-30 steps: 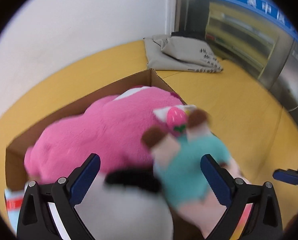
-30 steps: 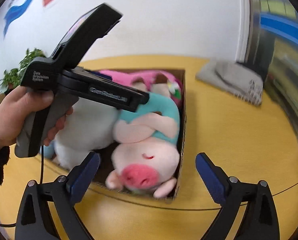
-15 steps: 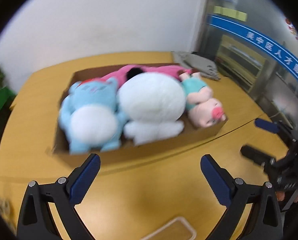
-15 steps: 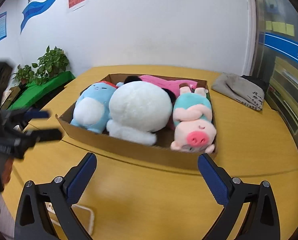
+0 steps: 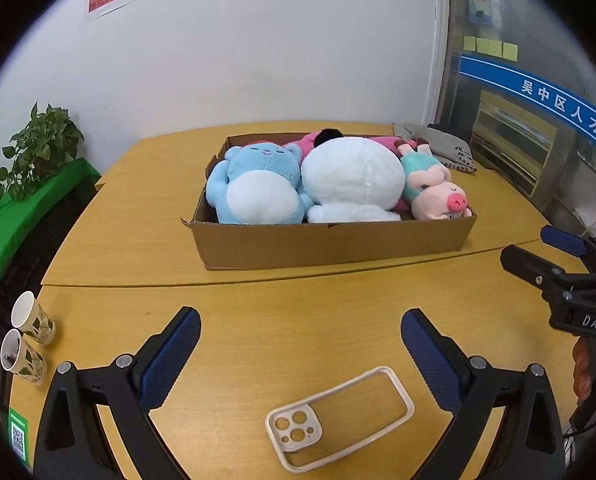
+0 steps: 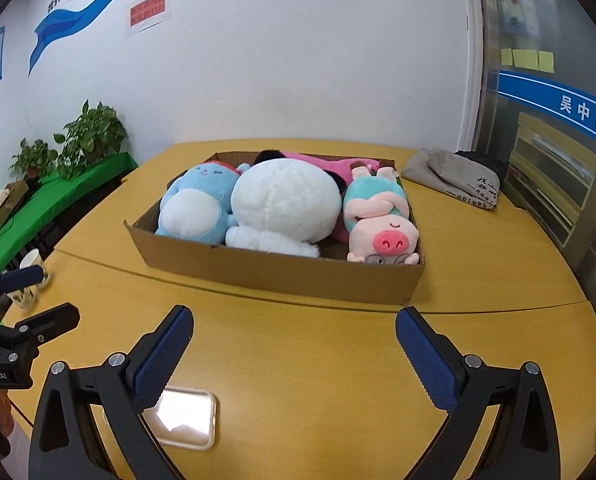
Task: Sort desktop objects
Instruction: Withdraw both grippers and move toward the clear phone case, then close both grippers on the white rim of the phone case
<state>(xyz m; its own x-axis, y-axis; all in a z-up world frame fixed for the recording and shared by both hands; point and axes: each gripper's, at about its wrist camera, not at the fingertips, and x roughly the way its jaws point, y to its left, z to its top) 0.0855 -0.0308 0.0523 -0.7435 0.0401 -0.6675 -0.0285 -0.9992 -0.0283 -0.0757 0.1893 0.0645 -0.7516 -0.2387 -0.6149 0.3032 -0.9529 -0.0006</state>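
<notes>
Bare tabletop [image 5: 298, 308] between cardboard box [image 5: 338, 246] and phone case [image 5: 340, 420]; both hand-held grippers [image 5: 300, 344] [image 6: 293, 344] spread, empty.

Blue plush [image 5: 257, 184], white plush [image 5: 354, 180], brown cardboard box [image 5: 330, 244].

Plush toys [image 5: 353, 179] — four; paper cups [image 5: 31, 319] — two; phone case [image 5: 339, 417] — one
</notes>
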